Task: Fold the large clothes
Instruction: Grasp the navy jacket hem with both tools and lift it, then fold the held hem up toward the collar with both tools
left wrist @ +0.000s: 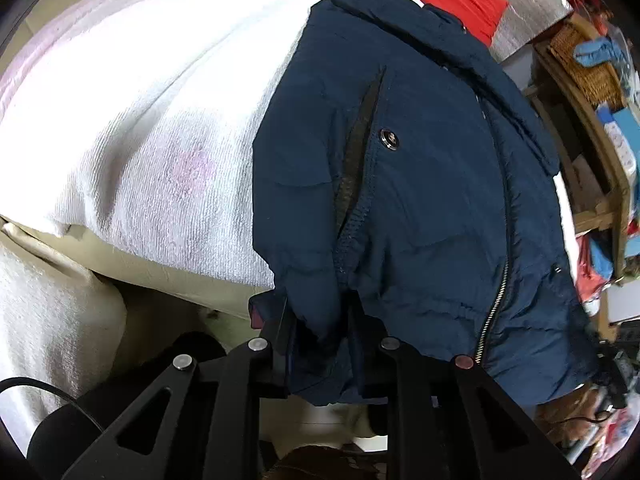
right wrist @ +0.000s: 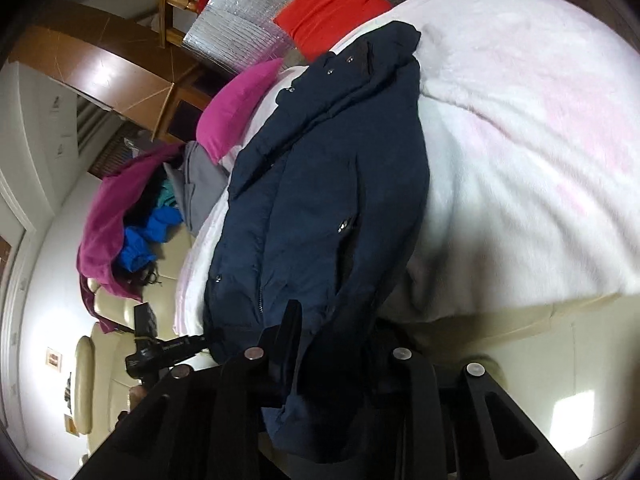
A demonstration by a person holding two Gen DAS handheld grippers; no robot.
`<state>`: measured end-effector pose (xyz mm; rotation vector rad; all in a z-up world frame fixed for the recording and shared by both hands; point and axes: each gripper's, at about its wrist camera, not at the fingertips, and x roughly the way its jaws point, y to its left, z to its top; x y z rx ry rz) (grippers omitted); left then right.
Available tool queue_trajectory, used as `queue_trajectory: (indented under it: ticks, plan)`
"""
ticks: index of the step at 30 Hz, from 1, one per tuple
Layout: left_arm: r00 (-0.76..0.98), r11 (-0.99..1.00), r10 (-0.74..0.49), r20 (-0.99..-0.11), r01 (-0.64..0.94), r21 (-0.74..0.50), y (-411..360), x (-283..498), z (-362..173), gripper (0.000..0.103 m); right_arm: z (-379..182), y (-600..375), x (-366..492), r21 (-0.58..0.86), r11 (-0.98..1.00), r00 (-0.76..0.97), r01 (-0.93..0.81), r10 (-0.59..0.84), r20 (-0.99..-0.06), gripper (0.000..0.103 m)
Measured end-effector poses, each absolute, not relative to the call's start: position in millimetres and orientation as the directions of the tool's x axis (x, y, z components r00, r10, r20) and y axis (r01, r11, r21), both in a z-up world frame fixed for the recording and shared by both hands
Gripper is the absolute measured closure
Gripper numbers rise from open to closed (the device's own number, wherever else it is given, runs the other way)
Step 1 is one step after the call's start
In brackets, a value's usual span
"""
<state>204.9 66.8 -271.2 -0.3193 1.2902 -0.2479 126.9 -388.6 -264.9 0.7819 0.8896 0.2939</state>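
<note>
A navy padded jacket (left wrist: 420,184) lies on a white and pink fleece blanket (left wrist: 152,112) that covers a cushioned surface. Its zip and a snap pocket face up. My left gripper (left wrist: 320,332) is shut on the jacket's bottom hem, with fabric bunched between the fingers. In the right wrist view the same jacket (right wrist: 320,184) stretches away over the blanket (right wrist: 520,140). My right gripper (right wrist: 336,340) is shut on the hem at the other side. The left gripper also shows at the left in that view (right wrist: 168,350).
A red cushion (right wrist: 332,12) and a magenta cushion (right wrist: 240,104) lie at the far end. A pile of magenta, blue and grey clothes (right wrist: 132,216) lies on a cream sofa (right wrist: 116,344). A wooden shelf with a basket (left wrist: 588,72) stands at the right.
</note>
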Motion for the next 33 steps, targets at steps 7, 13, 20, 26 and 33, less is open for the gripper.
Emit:
queue_trajectory:
  ticks: [7, 13, 20, 26, 33]
  plan:
    - [0.207, 0.929, -0.358, -0.91, -0.02, -0.37, 71.8, 207.1, -291.5, 0.064, -302.1, -387.4, 138.5, 0.702, 0.686, 0.515, 0.191, 0.539, -0.666, 0.037]
    - [0.245, 0.921, -0.383, -0.891, 0.027, -0.389, 65.9, 207.7, -261.1, 0.084, -275.6, -381.5, 135.6, 0.661, 0.746, 0.575, 0.081, 0.506, -0.643, 0.083]
    - [0.345, 0.875, -0.48, -0.806, 0.119, -0.47, 69.6, 212.6, -203.7, 0.085, -228.4, -391.4, 142.1, 0.682, 0.731, 0.706, -0.021, 0.494, -0.508, 0.086]
    - [0.285, 0.896, -0.443, -0.85, 0.153, -0.416, 50.3, 226.9, -208.8, 0.082, -259.6, -395.7, 161.9, 0.692, 0.717, 0.62, 0.083, 0.506, -0.599, 0.086]
    - [0.18, 0.894, -0.447, -0.876, 0.044, -0.446, 61.7, 230.6, -258.2, 0.067, -297.5, -396.3, 165.6, 0.716, 0.682, 0.485, 0.153, 0.579, -0.655, 0.064]
